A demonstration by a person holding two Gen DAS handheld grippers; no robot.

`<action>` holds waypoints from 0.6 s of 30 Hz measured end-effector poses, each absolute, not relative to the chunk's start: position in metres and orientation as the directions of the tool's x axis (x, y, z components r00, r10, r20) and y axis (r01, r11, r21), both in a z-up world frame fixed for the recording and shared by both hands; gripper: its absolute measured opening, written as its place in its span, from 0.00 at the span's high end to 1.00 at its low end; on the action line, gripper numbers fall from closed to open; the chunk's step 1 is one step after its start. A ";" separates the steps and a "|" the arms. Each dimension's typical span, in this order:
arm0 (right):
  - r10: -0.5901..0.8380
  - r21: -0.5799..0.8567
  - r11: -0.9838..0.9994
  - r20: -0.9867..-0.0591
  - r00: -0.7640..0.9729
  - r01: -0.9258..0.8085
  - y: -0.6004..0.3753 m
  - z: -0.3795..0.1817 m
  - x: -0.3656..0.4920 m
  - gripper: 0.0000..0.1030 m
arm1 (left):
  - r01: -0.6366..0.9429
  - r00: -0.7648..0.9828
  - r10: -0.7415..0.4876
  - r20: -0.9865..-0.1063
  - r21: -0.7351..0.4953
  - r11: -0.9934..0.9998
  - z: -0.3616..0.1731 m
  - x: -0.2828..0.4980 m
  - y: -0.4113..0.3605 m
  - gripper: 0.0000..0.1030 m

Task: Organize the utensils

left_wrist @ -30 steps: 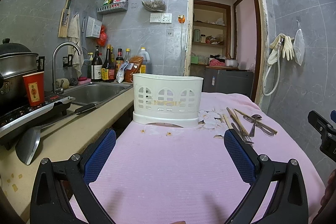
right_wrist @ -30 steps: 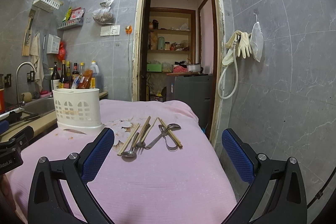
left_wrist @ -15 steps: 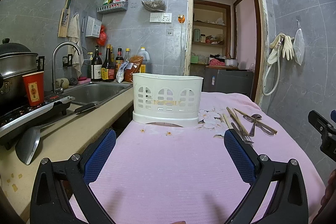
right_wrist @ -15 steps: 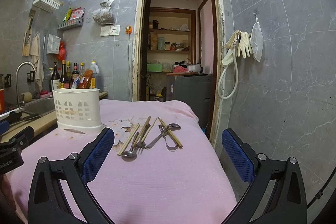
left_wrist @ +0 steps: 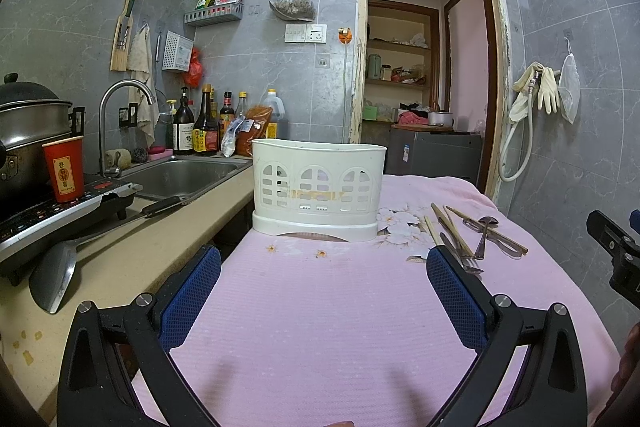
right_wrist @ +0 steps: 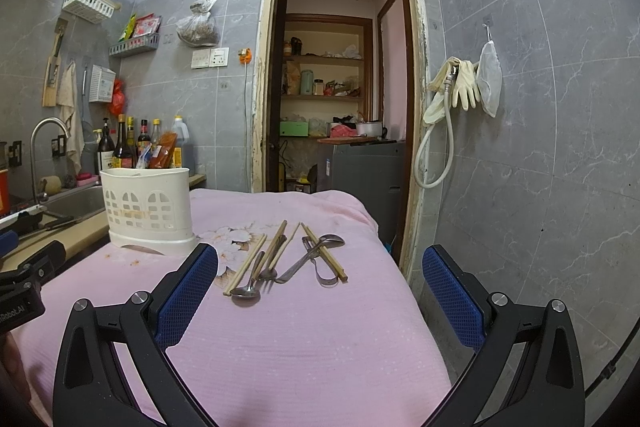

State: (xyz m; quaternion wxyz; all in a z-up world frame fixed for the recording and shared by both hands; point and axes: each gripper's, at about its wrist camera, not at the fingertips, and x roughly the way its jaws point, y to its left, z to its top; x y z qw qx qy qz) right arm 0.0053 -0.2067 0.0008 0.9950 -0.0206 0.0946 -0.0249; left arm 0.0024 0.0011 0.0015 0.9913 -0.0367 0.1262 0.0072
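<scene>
Nothing is changing since a second ago: you are holding both the left gripper (left_wrist: pixel 323 291) and right gripper (right_wrist: pixel 320 289) wide open, empty, with the utensils (right_wrist: pixel 280 259) lying untouched at frame centre and the holder (right_wrist: pixel 148 209) waiting.

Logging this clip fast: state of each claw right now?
Left claw: open, holding nothing.
Right claw: open, holding nothing.

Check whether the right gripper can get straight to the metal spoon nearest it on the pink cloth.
Probably yes. The right gripper is open, and only bare pink cloth lies before the metal spoon; wooden chopsticks lie close beside it.
</scene>
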 end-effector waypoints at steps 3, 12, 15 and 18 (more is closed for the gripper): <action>-0.053 -0.046 0.998 -0.186 0.981 0.045 -0.206 0.000 0.006 0.00 | -0.023 0.968 0.005 -0.252 -0.070 0.997 0.002 0.003 0.001 0.02; -0.053 -0.046 0.998 -0.188 0.981 0.045 -0.206 0.001 0.006 0.00 | -0.023 0.968 0.005 -0.252 -0.070 0.997 0.001 0.003 0.001 0.02; -0.053 -0.045 0.998 -0.191 0.980 0.045 -0.207 0.003 0.003 0.00 | -0.022 0.968 0.005 -0.252 -0.066 0.998 0.001 0.003 0.000 0.02; -0.045 -0.047 0.998 -0.203 0.978 0.036 -0.208 0.001 0.008 0.00 | -0.024 0.968 0.012 -0.249 -0.046 0.999 0.004 0.008 -0.002 0.02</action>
